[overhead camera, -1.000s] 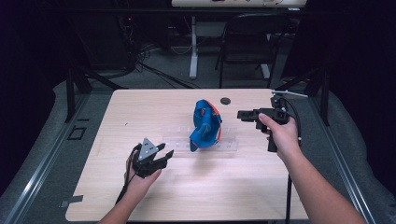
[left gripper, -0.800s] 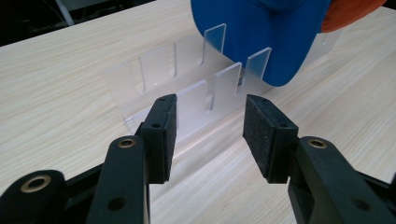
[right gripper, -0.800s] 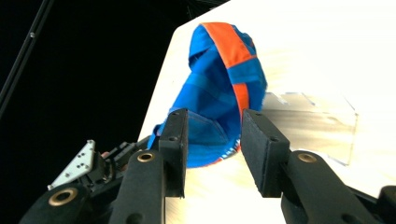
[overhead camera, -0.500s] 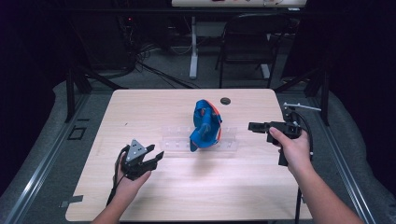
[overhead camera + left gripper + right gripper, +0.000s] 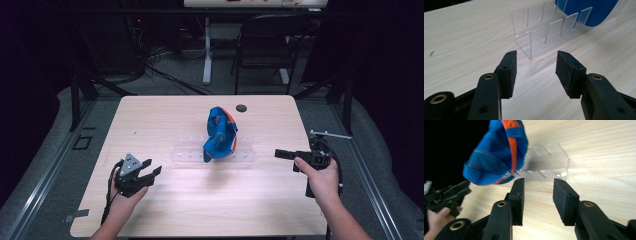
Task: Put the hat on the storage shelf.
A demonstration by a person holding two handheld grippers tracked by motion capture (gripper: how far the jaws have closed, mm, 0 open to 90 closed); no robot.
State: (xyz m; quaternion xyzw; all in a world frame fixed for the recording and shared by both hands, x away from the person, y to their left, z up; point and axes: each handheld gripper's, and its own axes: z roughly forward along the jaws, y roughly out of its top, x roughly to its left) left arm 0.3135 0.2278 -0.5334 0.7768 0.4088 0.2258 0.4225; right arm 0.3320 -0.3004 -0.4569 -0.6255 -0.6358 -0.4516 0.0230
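Both hand-held grippers, left (image 5: 150, 173) and right (image 5: 281, 153), flank the clear rack (image 5: 190, 152) released; a careless approach could topple the blue cap (image 5: 220, 137).

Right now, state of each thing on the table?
Blue cap: propped on edge in the clear rack, not held.
Clear slotted rack: flat on the table, its other slots unfilled.
Left hand-held gripper: open, jaws just opening, nothing between them.
Right hand-held gripper: open, nothing between the jaws.
Black disc: lying flat, untouched.

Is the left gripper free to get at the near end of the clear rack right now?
Probably yes: the left gripper is open and empty, facing the clear rack across bare table.
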